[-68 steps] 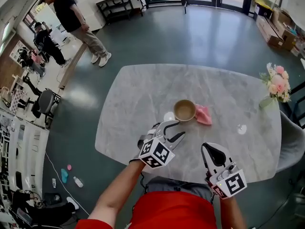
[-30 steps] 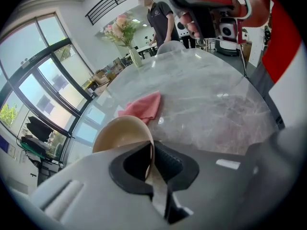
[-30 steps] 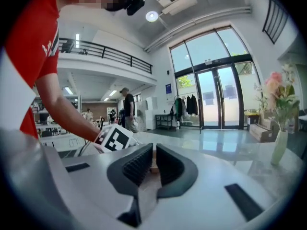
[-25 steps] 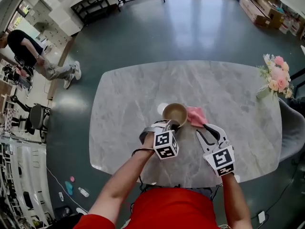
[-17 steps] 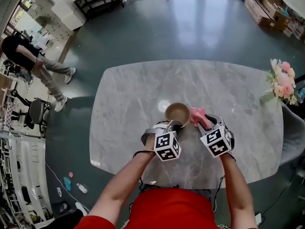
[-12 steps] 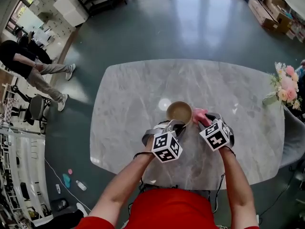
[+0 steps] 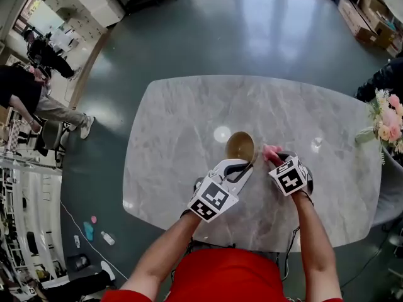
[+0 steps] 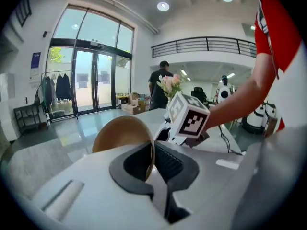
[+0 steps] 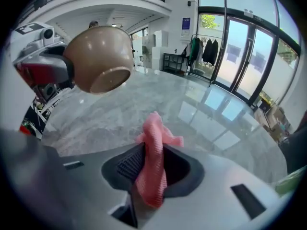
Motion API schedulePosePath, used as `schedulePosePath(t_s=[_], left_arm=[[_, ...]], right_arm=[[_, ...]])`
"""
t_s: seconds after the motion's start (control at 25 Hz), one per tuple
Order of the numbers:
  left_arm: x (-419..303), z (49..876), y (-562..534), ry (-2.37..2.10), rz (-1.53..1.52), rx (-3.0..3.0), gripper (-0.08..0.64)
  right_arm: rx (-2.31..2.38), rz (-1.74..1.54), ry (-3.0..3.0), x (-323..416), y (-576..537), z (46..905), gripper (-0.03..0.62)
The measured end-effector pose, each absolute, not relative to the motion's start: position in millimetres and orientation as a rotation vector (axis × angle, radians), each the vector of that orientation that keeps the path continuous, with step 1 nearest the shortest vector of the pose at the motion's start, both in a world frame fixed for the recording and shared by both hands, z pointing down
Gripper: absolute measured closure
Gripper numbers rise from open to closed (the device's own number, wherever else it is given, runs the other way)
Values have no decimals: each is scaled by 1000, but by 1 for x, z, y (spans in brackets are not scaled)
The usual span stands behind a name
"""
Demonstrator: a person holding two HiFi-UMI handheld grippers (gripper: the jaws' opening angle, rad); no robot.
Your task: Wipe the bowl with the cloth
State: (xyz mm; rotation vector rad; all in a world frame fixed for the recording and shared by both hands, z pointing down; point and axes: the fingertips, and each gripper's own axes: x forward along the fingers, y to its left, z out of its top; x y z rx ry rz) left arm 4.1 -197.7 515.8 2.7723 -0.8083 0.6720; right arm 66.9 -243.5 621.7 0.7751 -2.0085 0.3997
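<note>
My left gripper is shut on the rim of the tan bowl and holds it tilted above the marble table. In the left gripper view the rim sits pinched between the dark pads. To the bowl's right, my right gripper has the pink cloth between its jaws, which are closing. In the right gripper view the cloth stands up from between the pads, and the bowl hangs at upper left, its base facing this gripper, with the left gripper behind it.
A vase of pink flowers stands at the table's right edge. People are on the floor far to the left. Another person stands beyond the table in the left gripper view. Glass doors lie further off.
The left gripper closed on the bowl's rim, then raised and tilted it. The right gripper moved onto the pink cloth and lifted it off the table.
</note>
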Motion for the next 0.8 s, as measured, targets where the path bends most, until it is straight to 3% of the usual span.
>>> schedulePosePath(t_s=[0.28,0.56,0.8], left_arm=[[-7,475,-189,-823,254,2672,545],[-18,445,-175,-778,16,2611,545],[-28,423,-166,-744,-118,2588,545]], right_arm=[[843,400,-2031,65,-242,620,557],[1008,475,-2141,67,-238,593,566],[1188,435,-2451,65,-221,496,566]])
